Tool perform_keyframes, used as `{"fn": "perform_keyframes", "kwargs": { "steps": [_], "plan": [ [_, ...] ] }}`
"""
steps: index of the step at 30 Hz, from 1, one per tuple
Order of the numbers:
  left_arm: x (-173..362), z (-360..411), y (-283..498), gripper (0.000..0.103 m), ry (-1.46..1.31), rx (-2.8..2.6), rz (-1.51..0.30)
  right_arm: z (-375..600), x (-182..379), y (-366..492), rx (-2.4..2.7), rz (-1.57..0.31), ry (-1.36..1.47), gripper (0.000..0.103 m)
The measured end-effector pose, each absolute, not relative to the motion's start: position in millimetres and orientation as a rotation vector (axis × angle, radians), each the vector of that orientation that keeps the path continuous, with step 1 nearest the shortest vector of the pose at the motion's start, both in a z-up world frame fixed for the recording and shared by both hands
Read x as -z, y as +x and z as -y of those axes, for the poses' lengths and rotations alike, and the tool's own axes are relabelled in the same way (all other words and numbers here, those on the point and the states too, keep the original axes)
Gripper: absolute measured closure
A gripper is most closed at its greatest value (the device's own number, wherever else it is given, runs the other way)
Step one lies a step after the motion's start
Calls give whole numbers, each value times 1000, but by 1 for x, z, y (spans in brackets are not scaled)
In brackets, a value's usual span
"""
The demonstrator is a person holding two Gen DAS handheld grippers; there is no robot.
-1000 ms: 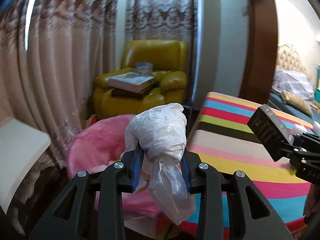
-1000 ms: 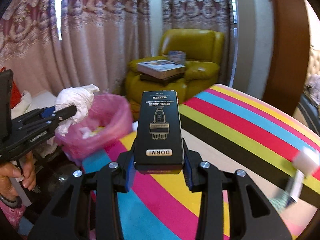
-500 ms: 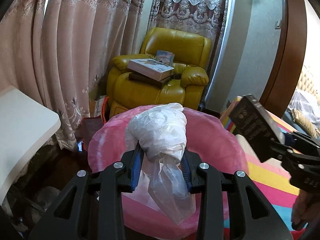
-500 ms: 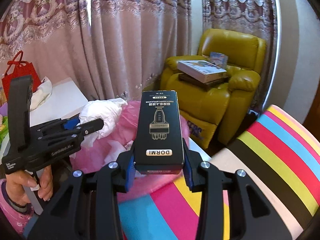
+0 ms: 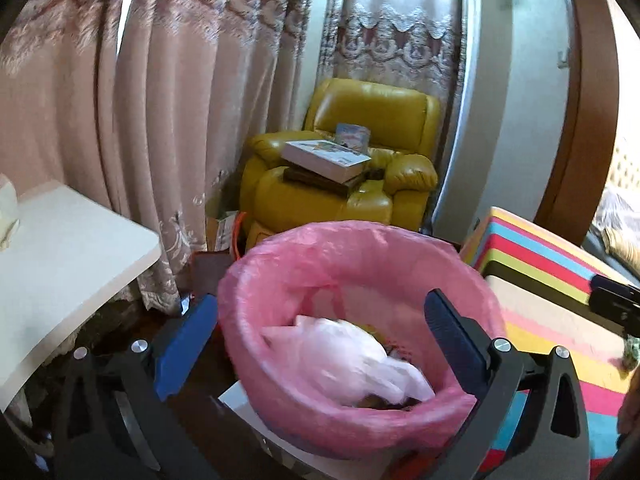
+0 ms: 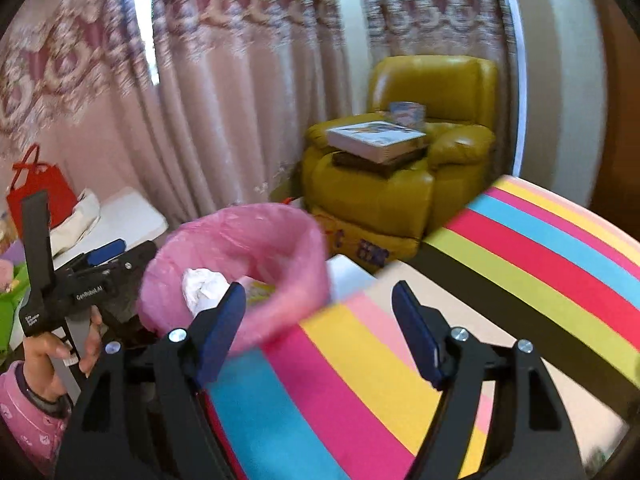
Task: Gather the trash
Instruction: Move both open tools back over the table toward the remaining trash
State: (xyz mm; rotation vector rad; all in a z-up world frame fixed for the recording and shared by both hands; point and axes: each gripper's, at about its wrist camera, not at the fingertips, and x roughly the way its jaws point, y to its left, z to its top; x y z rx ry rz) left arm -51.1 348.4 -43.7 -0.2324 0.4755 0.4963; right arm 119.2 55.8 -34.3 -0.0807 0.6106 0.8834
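The bin with a pink liner stands right under my left gripper. Its jaws are opening wide with nothing pressed between them. The crumpled white plastic bag lies blurred inside the bin. In the right wrist view my right gripper hangs over the striped tabletop beside the bin. Its jaws are opening and hold nothing. The white bag shows in the bin. A hand holds the left gripper at the left. The black box is in neither view.
A yellow armchair with stacked books stands behind the bin by the curtains. There is a white table to the left of the bin. The right gripper shows at the right edge. A red bag stands at the far left.
The left gripper opened and the white bag dropped into the bin. The right gripper opened and the black box is gone from between its pads.
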Motion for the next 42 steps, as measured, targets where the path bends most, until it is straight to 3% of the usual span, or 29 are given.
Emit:
{"fn": "perform_keyframes", "kwargs": {
  "steps": [15,24,42],
  "plan": [
    [51,-182,18,6,-37,-159,-559,147,50,140,-518,-617,129,29],
    [68,-110,34,6,52,-25,-609,212,66,156,-347,-645,190,29],
    [75,-77,52,6,63,25,-662,244,76,165,-263,-653,200,26]
  ]
}}
